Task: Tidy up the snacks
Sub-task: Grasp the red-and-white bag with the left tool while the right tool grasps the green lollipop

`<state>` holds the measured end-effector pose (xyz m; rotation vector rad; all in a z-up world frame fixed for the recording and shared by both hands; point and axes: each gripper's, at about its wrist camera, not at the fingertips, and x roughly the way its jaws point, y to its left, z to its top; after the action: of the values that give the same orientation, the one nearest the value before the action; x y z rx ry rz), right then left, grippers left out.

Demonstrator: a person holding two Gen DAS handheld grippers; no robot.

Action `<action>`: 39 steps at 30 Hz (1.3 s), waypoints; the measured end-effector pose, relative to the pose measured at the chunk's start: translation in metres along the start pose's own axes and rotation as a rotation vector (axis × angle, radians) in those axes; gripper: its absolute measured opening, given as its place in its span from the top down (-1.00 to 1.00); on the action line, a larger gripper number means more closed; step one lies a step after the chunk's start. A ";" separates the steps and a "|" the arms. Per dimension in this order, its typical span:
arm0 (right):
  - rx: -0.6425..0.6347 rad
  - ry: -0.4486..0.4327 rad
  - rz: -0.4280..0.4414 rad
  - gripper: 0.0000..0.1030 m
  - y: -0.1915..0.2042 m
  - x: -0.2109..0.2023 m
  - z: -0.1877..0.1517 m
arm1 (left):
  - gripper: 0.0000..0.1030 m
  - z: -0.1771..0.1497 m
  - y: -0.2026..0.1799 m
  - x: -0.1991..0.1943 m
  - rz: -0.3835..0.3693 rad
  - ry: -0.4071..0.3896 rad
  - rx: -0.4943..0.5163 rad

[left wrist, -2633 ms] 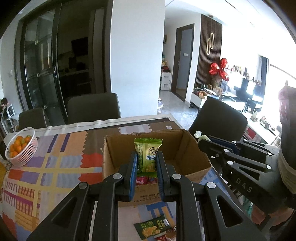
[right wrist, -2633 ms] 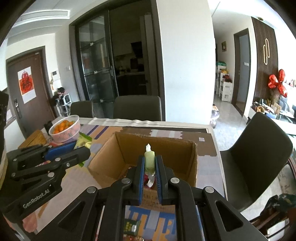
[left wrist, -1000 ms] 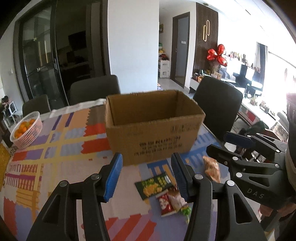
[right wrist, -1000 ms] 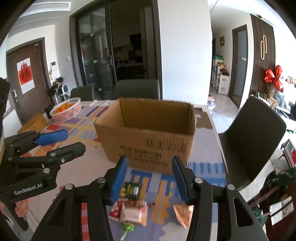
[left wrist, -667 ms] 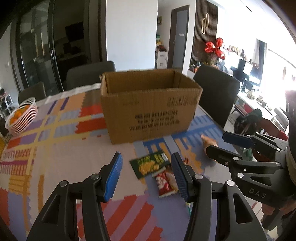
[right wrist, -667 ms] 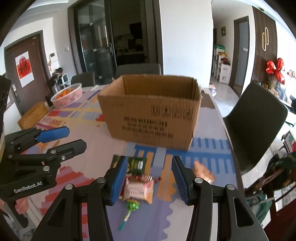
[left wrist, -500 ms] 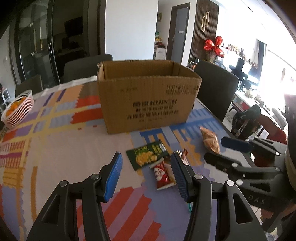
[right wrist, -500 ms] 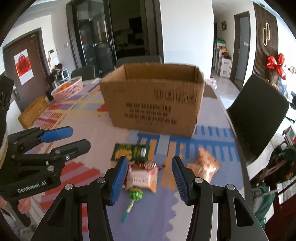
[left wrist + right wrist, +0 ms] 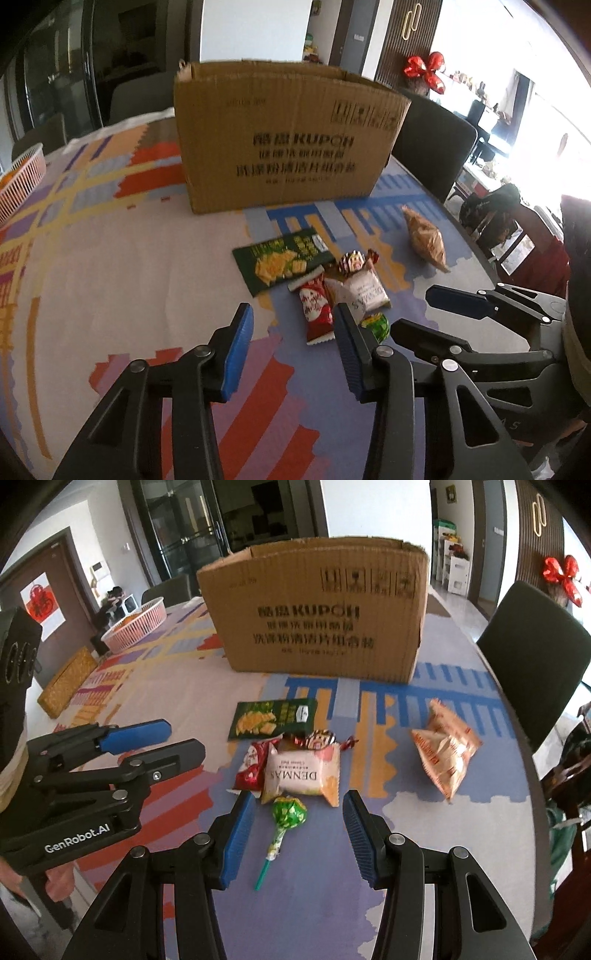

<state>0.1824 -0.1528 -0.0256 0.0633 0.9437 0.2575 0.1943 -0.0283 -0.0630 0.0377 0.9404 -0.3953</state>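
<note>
A brown cardboard box [image 9: 288, 136] [image 9: 325, 616] stands on the patterned tablecloth. In front of it lie loose snacks: a dark green packet [image 9: 282, 260] [image 9: 273, 718], a red packet [image 9: 314, 306] [image 9: 253, 762], a pale DENMAS packet [image 9: 364, 291] [image 9: 304, 771], a green lollipop [image 9: 286, 818] [image 9: 376, 325] and an orange bag [image 9: 424, 240] [image 9: 447, 751]. My left gripper [image 9: 293, 328] is open and empty, low over the table just short of the red packet. My right gripper [image 9: 297, 818] is open and empty, with the lollipop head between its fingers.
A pink basket of oranges [image 9: 135, 626] [image 9: 20, 181] sits far left on the table. A woven yellow item [image 9: 66, 683] lies at the left edge. Dark chairs stand on the right [image 9: 535, 646] and behind the box [image 9: 140, 96]. The table edge runs close on the right.
Both grippers dropped their snacks into the box, opened, pulled back and came down toward the loose snacks. They are now lower and closer to the pile.
</note>
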 end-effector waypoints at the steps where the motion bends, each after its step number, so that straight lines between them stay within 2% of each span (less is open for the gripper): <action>1: 0.002 0.007 0.001 0.01 -0.001 0.003 -0.001 | 0.18 -0.002 0.001 0.003 -0.006 0.008 -0.003; 11: 0.044 0.063 0.024 0.04 -0.005 0.027 -0.011 | 0.28 -0.002 0.002 0.029 -0.063 0.059 -0.012; 18: 0.045 0.064 0.028 0.21 -0.006 0.032 -0.011 | 0.29 0.004 -0.002 0.042 -0.090 0.078 -0.033; 31: 0.048 0.062 0.054 0.38 -0.007 0.040 -0.008 | 0.40 0.005 -0.002 0.061 -0.061 0.125 -0.043; 36: 0.041 0.071 0.059 0.47 -0.005 0.046 -0.006 | 0.54 0.006 -0.001 0.064 -0.047 0.125 -0.045; 39: 0.046 0.074 0.066 0.49 -0.005 0.048 -0.006 | 0.55 0.005 -0.001 0.064 -0.043 0.123 -0.045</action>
<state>0.2051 -0.1462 -0.0680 0.1281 1.0224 0.3003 0.2312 -0.0501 -0.1101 0.0010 1.0725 -0.4149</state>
